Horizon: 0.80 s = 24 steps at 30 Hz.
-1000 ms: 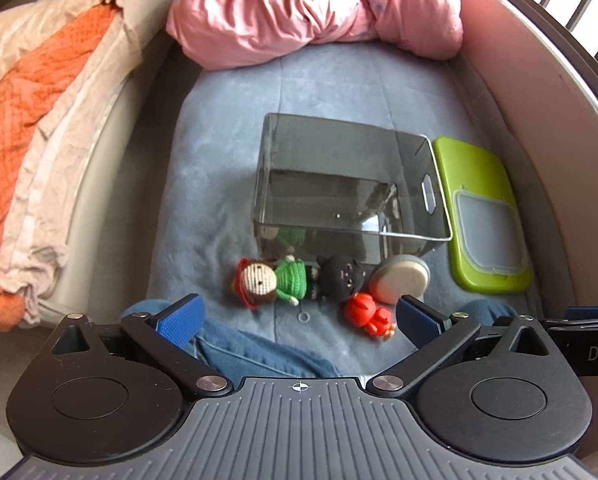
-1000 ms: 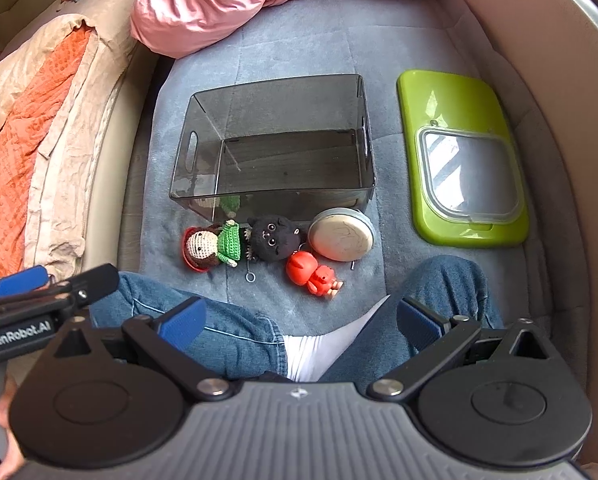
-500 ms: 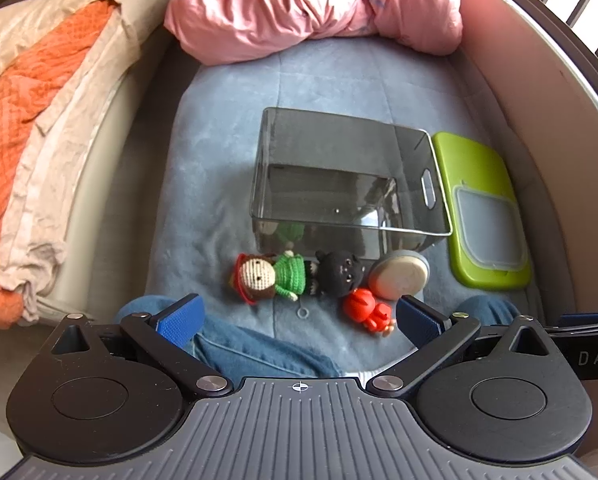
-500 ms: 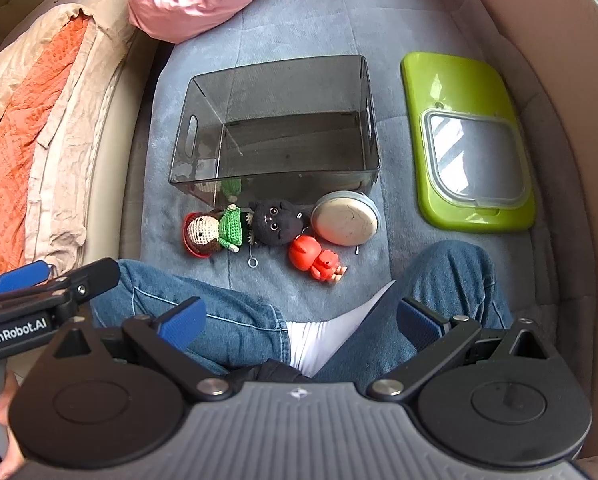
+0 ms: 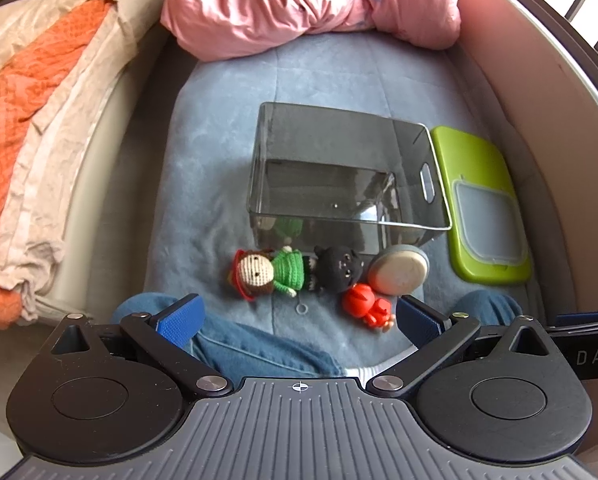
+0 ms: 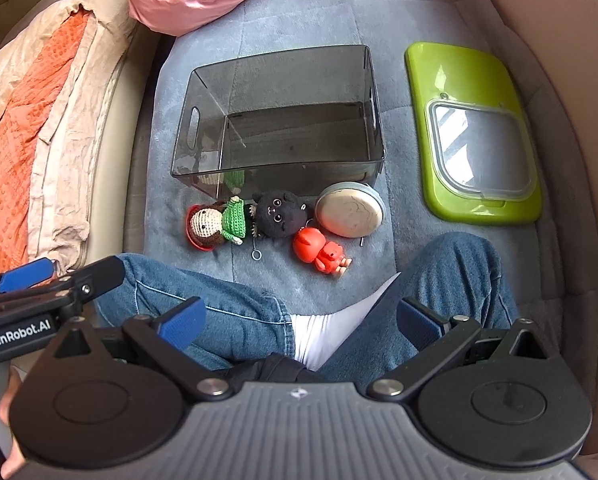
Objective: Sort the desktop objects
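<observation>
An empty smoky-grey clear bin [image 5: 347, 184] [image 6: 279, 120] stands on a grey-blue mat. In front of it lie a crochet doll in green [image 5: 271, 272] [image 6: 219, 224], a black plush cat [image 5: 339, 268] [image 6: 279, 216], a red figurine [image 5: 367, 306] [image 6: 321, 250] and a round beige disc [image 5: 399, 270] [image 6: 351, 210]. My left gripper [image 5: 297, 320] is open and empty, held above the toys' near side. My right gripper [image 6: 299, 320] is open and empty, over the person's legs. The left gripper's body shows at the left of the right wrist view [image 6: 39, 300].
A green lid with a clear window [image 5: 485, 208] [image 6: 475, 132] lies right of the bin. A pink bundle [image 5: 307, 4] lies behind. Orange and beige bedding [image 5: 31, 128] is heaped at the left. The person's jeans-clad legs [image 6: 219, 312] cross the near mat. A curved wall [image 5: 539, 92] bounds the right.
Both grippers have shifted slightly; the right wrist view has edged closer to the bin and toys. Nothing was taken hold of and the objects lie as before.
</observation>
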Tool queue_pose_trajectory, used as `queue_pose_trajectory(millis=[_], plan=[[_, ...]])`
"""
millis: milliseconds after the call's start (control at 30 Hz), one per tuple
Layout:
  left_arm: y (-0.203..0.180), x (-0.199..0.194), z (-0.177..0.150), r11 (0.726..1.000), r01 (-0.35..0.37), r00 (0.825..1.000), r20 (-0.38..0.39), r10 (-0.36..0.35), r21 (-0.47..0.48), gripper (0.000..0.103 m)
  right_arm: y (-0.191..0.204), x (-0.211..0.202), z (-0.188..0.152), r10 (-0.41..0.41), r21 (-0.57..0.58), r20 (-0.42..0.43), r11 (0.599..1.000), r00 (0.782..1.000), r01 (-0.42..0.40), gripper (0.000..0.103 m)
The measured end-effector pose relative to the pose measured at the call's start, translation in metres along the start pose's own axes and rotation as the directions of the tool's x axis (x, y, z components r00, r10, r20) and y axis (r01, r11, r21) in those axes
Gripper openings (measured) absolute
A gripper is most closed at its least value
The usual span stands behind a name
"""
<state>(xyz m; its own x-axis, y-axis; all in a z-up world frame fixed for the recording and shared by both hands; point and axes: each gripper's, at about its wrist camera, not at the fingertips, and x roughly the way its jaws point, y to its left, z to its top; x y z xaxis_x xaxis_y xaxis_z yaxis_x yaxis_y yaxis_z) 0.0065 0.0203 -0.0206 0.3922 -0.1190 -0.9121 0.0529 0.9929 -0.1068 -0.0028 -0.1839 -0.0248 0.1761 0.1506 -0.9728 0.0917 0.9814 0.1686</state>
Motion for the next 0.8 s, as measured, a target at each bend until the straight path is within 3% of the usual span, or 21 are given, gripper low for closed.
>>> queue_pose_trajectory(millis=[800], plan=[[-0.006,0.016,-0.001,1.000,0.012,1.000,-0.026,-0.012,0.006,0.103,-0.002,0.012,-0.002,0.003,0.003,-0.026,1.000,1.000,-0.003,0.103]])
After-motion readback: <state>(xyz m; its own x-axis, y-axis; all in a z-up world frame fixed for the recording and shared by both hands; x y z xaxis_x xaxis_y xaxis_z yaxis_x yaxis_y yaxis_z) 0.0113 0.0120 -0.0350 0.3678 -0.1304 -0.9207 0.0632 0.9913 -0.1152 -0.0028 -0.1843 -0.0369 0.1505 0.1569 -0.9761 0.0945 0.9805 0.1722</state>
